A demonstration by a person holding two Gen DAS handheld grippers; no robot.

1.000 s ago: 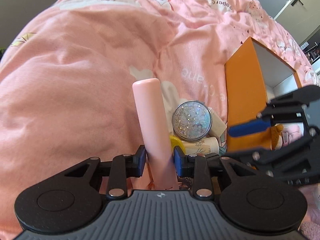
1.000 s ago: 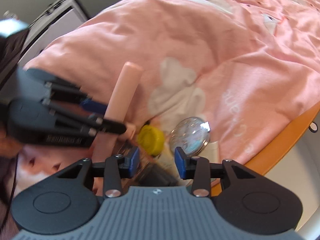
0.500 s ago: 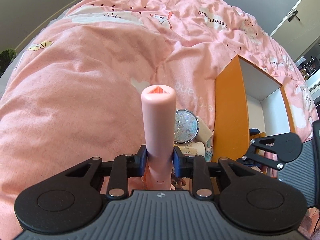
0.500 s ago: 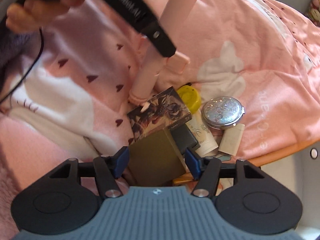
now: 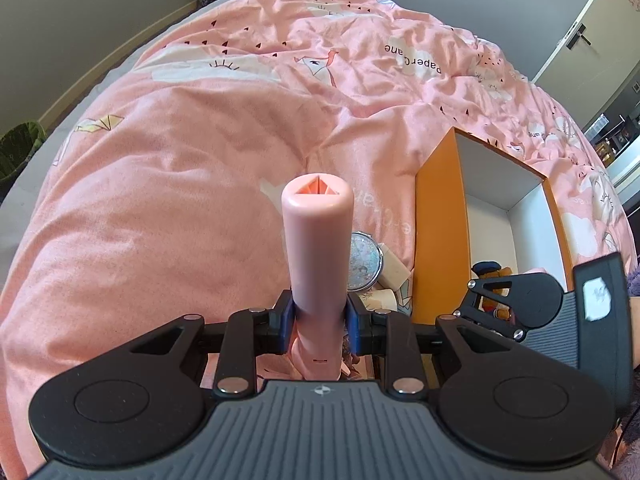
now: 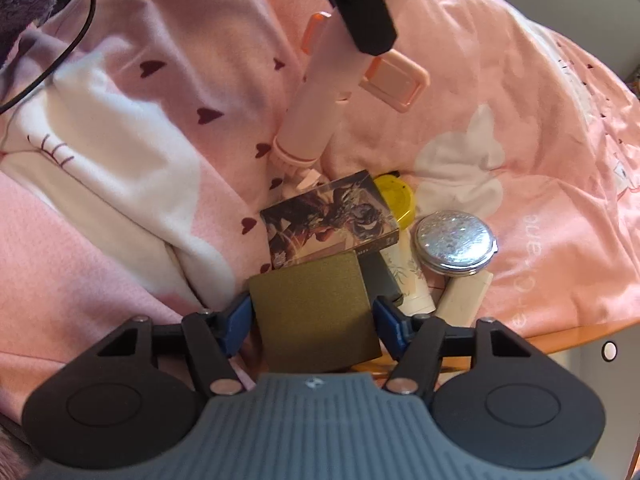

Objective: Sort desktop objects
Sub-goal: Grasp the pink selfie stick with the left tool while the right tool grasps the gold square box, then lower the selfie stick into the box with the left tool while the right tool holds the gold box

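Note:
My left gripper (image 5: 318,316) is shut on a pink selfie stick (image 5: 318,248), which stands up between its blue pads. Seen from the right wrist, the stick (image 6: 316,112) hangs with its lower end just above the pile of objects. My right gripper (image 6: 312,316) points down at that pile with an olive square box (image 6: 312,312) between its jaws. The jaws stand wide, and a thin gap shows at the right pad. Beyond the olive box lie an illustrated card box (image 6: 330,220), a yellow lid (image 6: 394,196), a glitter compact mirror (image 6: 456,240) and a white tube (image 6: 408,276).
An orange box with a white inside (image 5: 440,232) stands open to the right of the pile, with a small toy (image 5: 492,276) in it. Its orange rim (image 6: 560,336) runs beside my right gripper. A rumpled pink duvet (image 5: 200,160) covers everything else. A black cable (image 6: 60,60) hangs at upper left.
The left gripper has lifted the pink stick higher. The right gripper has rolled, moved over the pile and widened its jaws around the olive box.

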